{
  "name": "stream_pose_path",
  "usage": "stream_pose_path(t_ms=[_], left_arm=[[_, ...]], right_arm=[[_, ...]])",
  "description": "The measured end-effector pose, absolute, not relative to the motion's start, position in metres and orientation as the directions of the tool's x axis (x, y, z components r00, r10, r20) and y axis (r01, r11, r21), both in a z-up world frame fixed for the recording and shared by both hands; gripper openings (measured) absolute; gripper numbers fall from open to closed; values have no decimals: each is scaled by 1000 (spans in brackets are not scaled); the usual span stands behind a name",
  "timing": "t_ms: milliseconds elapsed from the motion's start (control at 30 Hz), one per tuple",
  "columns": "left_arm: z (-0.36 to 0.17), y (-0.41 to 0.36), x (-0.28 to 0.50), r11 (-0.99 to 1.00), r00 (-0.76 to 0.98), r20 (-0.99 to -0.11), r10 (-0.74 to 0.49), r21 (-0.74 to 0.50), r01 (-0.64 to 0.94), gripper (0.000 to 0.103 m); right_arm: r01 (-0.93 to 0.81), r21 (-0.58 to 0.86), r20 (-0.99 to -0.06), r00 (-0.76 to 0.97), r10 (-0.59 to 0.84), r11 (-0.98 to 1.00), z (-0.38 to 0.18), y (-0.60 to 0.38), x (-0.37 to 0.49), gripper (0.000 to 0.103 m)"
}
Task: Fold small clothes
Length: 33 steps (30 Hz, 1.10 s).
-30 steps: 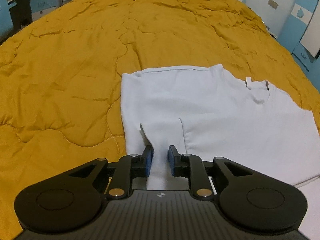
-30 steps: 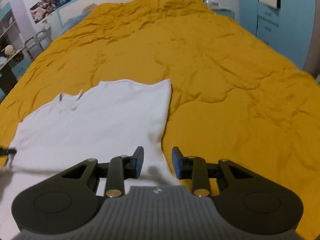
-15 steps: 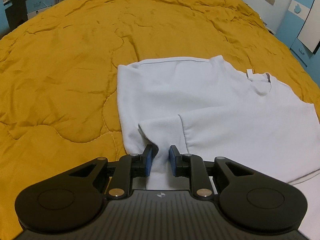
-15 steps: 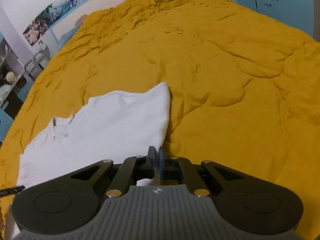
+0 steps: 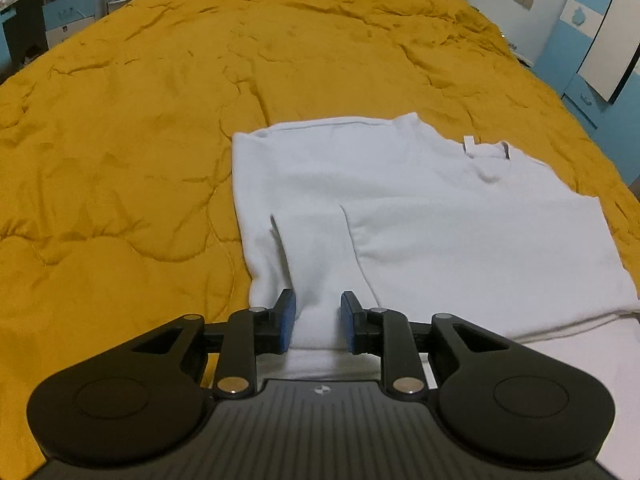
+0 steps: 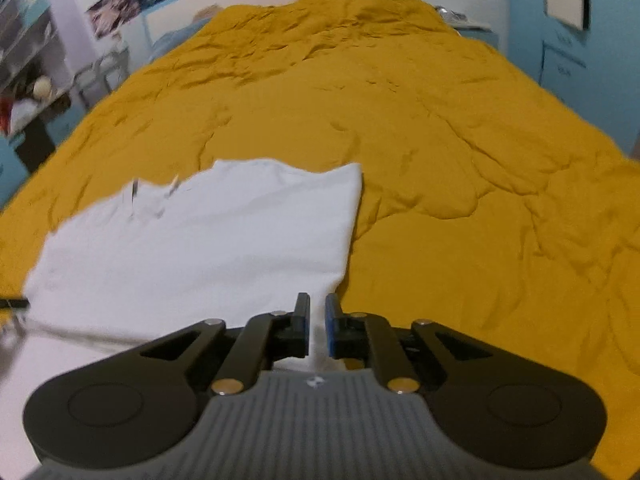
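A white shirt [image 5: 440,220] lies flat on the mustard quilt [image 5: 120,160], collar label [image 5: 469,142] at the far side. My left gripper [image 5: 318,320] is shut on a folded-in strip of the shirt [image 5: 312,256] at its near left corner, and cloth fills the gap between the blue pads. In the right wrist view the same shirt [image 6: 220,240] spreads left of my right gripper [image 6: 318,324], which grips the near right edge. Its jaws stand a narrow slit apart and are easing open, with white cloth in the slit.
The quilt [image 6: 460,200] stretches far beyond the shirt on every side, wrinkled but flat. A desk and shelves [image 6: 28,92] stand off the bed's left edge. Blue cabinets [image 5: 592,40] line the right wall.
The right gripper, open a second ago, closed on the shirt's near right edge, then parted a little. The left gripper kept its hold, with its gap slightly wider.
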<state>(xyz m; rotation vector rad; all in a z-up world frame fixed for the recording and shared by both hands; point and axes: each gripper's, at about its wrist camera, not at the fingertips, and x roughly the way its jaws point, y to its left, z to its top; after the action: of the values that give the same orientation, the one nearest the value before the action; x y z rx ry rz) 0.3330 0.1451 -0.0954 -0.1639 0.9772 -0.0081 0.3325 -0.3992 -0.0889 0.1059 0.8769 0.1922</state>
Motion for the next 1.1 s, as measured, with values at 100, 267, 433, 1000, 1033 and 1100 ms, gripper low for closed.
stream_pose_path(t_ms=[100,267,433,1000,1033,1100], left_arm=[[-104,142,334,990,536,-843,-48,-111,-86,34],[-95,137,329,991,517,-856,-3,-71,-112,35],[-69,128,301,997,556,-831,-22,-56,-45,35],[-34,75,150,928,562,-798,-215,11,372,43],[-35,71,141,919,555,-801,-224,17,395,43],[-38,65,128,898,543,-806,-234,34,438,44]], right_arm=[[-120,107,-795,586,158,987,-108,-394,331,4],[-103,65,-817,566,113,993,-120,-396,325,6],[-157,32,-794,596,120,987,-86,-388,303,7],[-426,-50,-791,569,225,903,-30,-361,157,29],[-449,-58,-796,559,230,892,-31,-358,148,30],[-501,-75,-805,540,244,862,-34,-350,130,32]])
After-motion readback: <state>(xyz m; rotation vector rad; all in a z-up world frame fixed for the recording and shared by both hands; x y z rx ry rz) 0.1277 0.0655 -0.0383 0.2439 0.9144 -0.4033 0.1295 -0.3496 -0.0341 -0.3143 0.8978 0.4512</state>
